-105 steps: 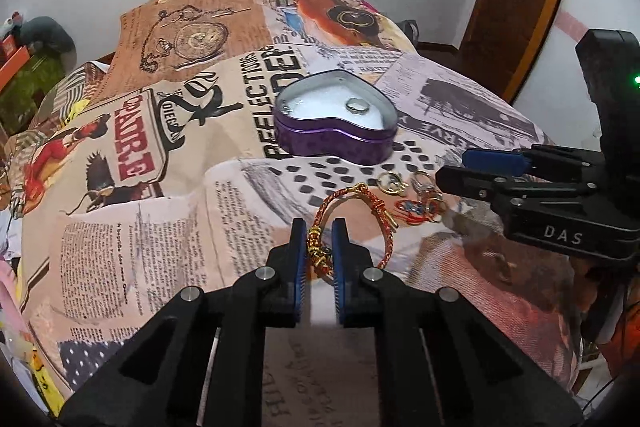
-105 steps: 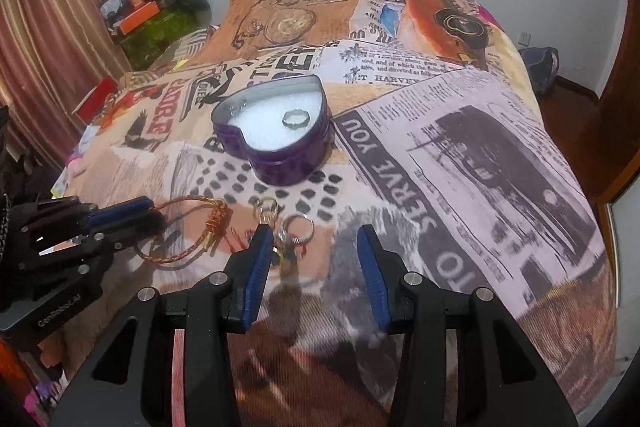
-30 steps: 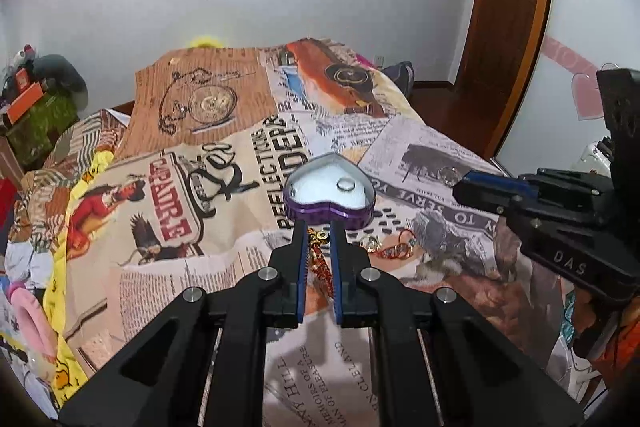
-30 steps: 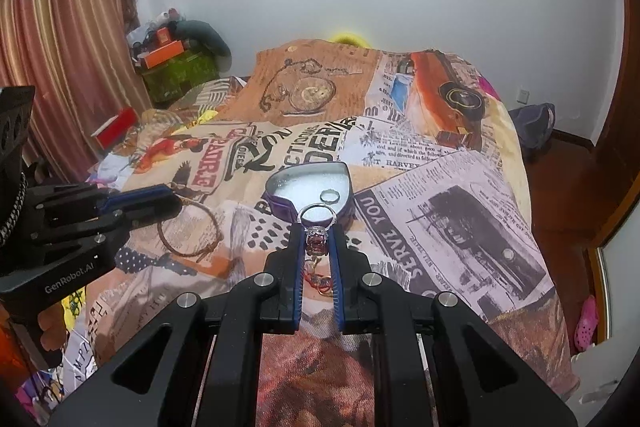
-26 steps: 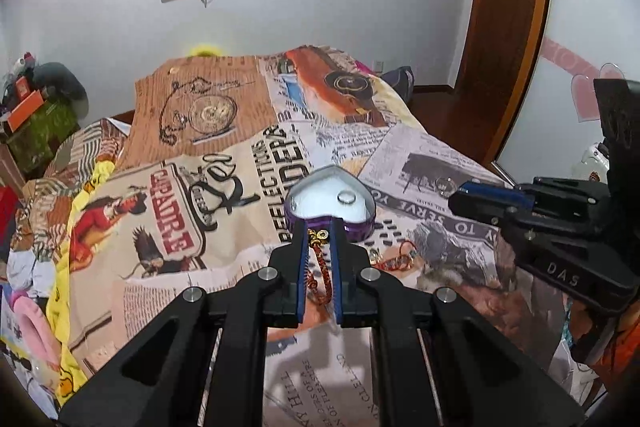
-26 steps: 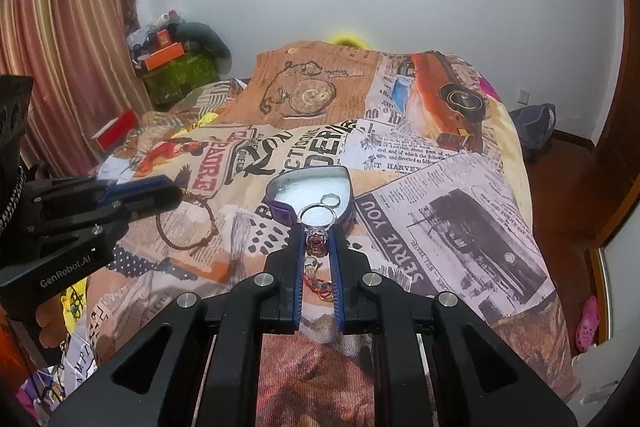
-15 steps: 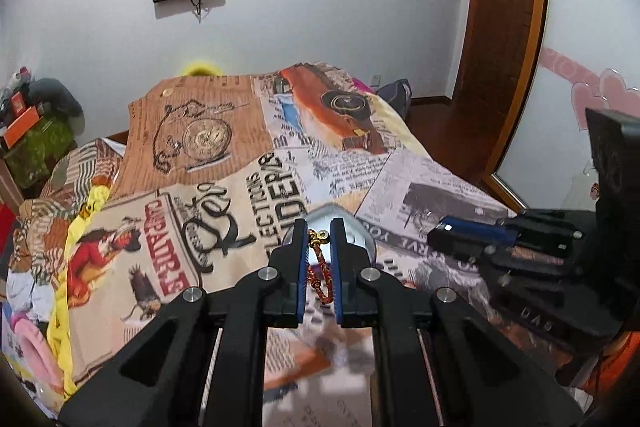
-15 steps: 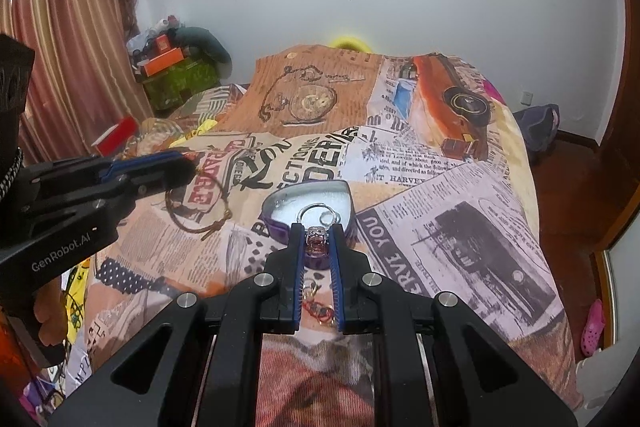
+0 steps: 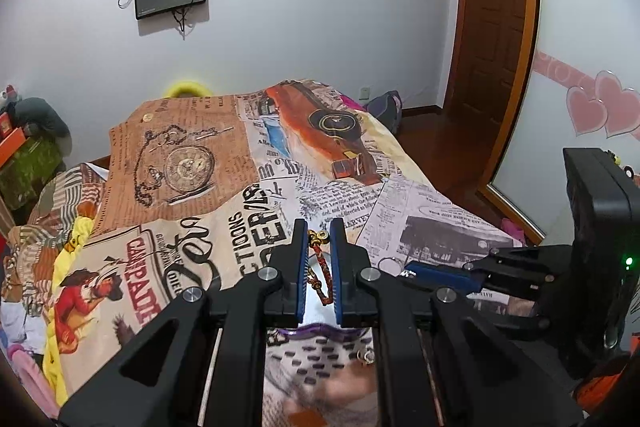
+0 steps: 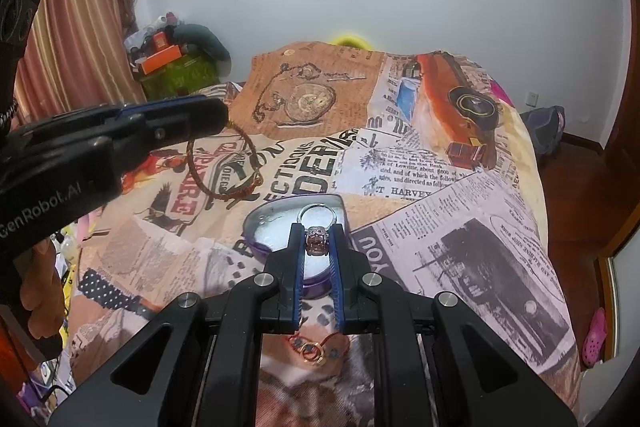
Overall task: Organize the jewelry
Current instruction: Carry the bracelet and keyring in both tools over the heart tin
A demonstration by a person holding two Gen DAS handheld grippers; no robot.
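My left gripper (image 9: pixel 319 241) is shut on a red and gold braided bracelet (image 9: pixel 320 263), held in the air above the bed; in the right wrist view the bracelet (image 10: pixel 224 167) hangs as a loop from the left gripper (image 10: pixel 216 115). My right gripper (image 10: pixel 317 235) is shut on a silver ring with a pinkish stone (image 10: pixel 317 241), just over the purple heart-shaped tin (image 10: pixel 276 227), which is open with a white lining. The tin (image 9: pixel 320 329) is mostly hidden behind my left fingers. The right gripper (image 9: pixel 412 273) shows at the right of the left wrist view.
More jewelry lies on the bedspread near the tin: a red cord with rings (image 10: pixel 314 349) and a small gold piece (image 9: pixel 368 355). The bed (image 10: pixel 460 207) has a newspaper-print cover. Clutter (image 10: pixel 172 59) stands at the left, a door (image 9: pixel 492 39) at the right.
Both grippers lifted from the bedspread with their pieces and moved toward the tin. The bracelet now hangs free in the air; the ring sits over the tin.
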